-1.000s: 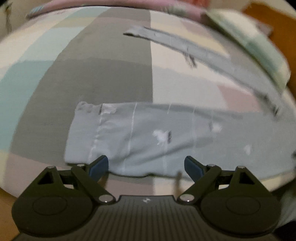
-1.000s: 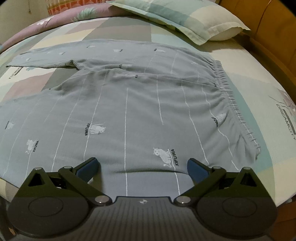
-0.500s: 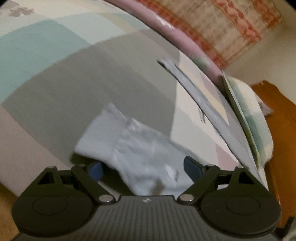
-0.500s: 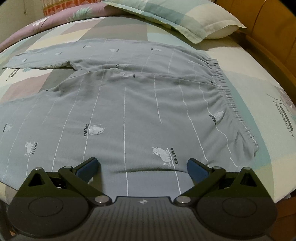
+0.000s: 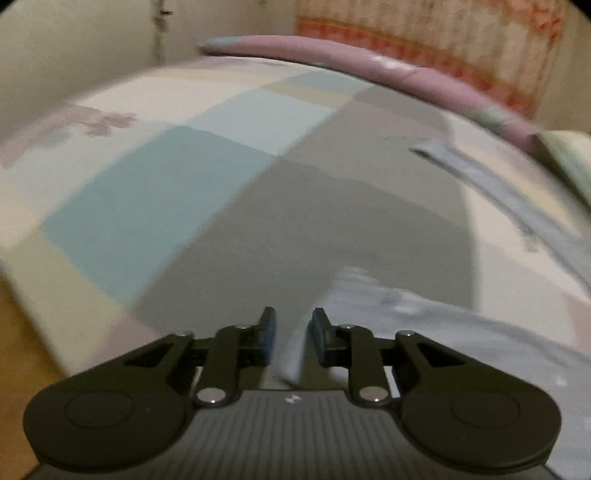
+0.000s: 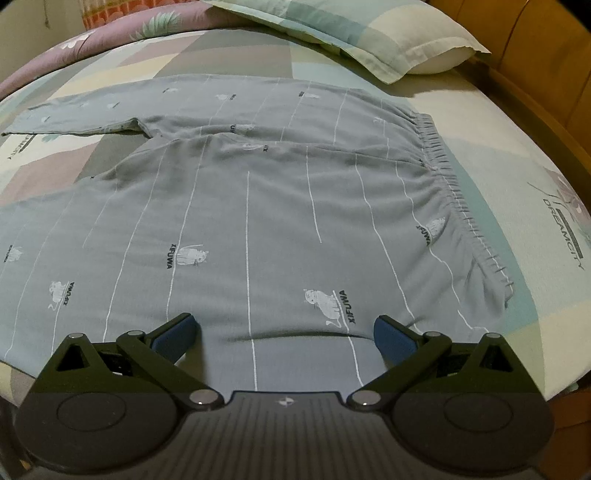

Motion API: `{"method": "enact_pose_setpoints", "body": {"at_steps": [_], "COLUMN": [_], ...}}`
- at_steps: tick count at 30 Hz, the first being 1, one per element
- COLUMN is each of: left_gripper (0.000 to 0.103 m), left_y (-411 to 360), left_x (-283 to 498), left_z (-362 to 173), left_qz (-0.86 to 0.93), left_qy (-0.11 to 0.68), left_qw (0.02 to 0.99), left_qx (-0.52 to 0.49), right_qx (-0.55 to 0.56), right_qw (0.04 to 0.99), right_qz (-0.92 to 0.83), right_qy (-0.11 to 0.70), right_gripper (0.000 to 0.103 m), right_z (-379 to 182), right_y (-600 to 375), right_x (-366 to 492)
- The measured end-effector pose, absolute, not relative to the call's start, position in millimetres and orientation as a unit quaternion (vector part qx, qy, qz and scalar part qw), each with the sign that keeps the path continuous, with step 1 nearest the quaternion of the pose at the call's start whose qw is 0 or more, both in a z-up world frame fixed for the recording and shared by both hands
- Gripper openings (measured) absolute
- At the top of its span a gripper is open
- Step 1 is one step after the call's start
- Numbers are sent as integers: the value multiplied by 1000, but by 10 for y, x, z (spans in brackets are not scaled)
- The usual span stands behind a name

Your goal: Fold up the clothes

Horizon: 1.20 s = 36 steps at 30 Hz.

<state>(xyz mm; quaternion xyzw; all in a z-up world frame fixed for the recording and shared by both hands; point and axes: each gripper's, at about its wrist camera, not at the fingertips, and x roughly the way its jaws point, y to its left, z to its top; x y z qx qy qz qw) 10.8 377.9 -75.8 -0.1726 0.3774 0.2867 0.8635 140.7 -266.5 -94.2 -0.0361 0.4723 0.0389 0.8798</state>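
Observation:
Grey pyjama trousers (image 6: 277, 206) with white stripes and small cat prints lie flat on the bed, their elastic waistband (image 6: 454, 192) to the right. My right gripper (image 6: 284, 332) stands open over the near edge of the trousers, with the cloth below its fingers. In the left wrist view the near leg's end (image 5: 406, 317) is bunched up, and a fold of it hangs between the pads of my left gripper (image 5: 293, 332). Those jaws are closing and stand narrow, with a gap still showing beside the cloth. The far leg (image 5: 498, 192) lies stretched out at the right.
The bed has a patchwork sheet (image 5: 184, 192) in grey, teal and cream. A pillow (image 6: 369, 33) lies at the head by the wooden headboard (image 6: 535, 55). A purple quilt (image 5: 369, 62) runs along the far side. The bed's edge and floor (image 5: 22, 350) show at the left.
My left gripper has swung and rolled to the leg's end and its jaws have narrowed around the cloth, which is now bunched. The right gripper has stayed still and open.

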Motion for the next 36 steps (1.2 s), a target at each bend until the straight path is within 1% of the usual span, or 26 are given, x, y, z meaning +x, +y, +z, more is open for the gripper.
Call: {"method": "enact_pose_setpoints", "body": {"at_steps": [1, 2, 3, 4, 5, 6, 10, 15, 16, 18, 20, 24, 32, 36], "left_gripper": [25, 35, 54, 66, 83, 87, 87, 87, 88, 93, 94, 96, 96, 96], "left_y": [3786, 3743, 3648, 3534, 3420, 3297, 2936, 2705, 2706, 2748, 2783, 2782, 2786, 2664], "left_x": [78, 59, 59, 67, 74, 103, 352, 565, 561, 534, 518, 470, 385, 307], "left_z": [-715, -659, -612, -571, -530, -505, -551, -775, -814, -872, -901, -899, -880, -736], "left_qz": [288, 277, 259, 238, 218, 194, 127, 118, 121, 127, 128, 126, 126, 124], "left_qy": [382, 383, 384, 385, 385, 384, 399, 429, 427, 418, 418, 419, 423, 414], "left_qw": [863, 868, 876, 885, 892, 900, 907, 895, 895, 899, 898, 897, 895, 901], "left_qx": [-166, -153, -133, -111, -89, -71, -53, -35, -37, -48, -61, -57, -61, -33], "right_qx": [-36, -37, -37, -36, -36, -36, -34, -33, -33, -33, -33, -34, -33, -33], "right_qw": [880, 880, 879, 879, 879, 879, 880, 880, 880, 880, 880, 880, 882, 883], "right_qz": [39, 38, 38, 37, 36, 35, 32, 33, 33, 33, 33, 34, 32, 31], "right_qy": [472, 473, 473, 473, 474, 473, 472, 473, 472, 472, 473, 472, 468, 467], "right_gripper": [103, 103, 103, 103, 103, 103, 103, 103, 103, 103, 103, 103, 103, 103], "right_z": [-942, -942, -940, -941, -941, -941, -944, -944, -945, -947, -947, -942, -950, -951], "right_y": [-2664, -2662, -2658, -2655, -2651, -2646, -2637, -2646, -2647, -2649, -2650, -2664, -2658, -2651], "right_x": [1407, 1410, 1412, 1416, 1418, 1416, 1411, 1419, 1420, 1423, 1426, 1435, 1420, 1404]}}
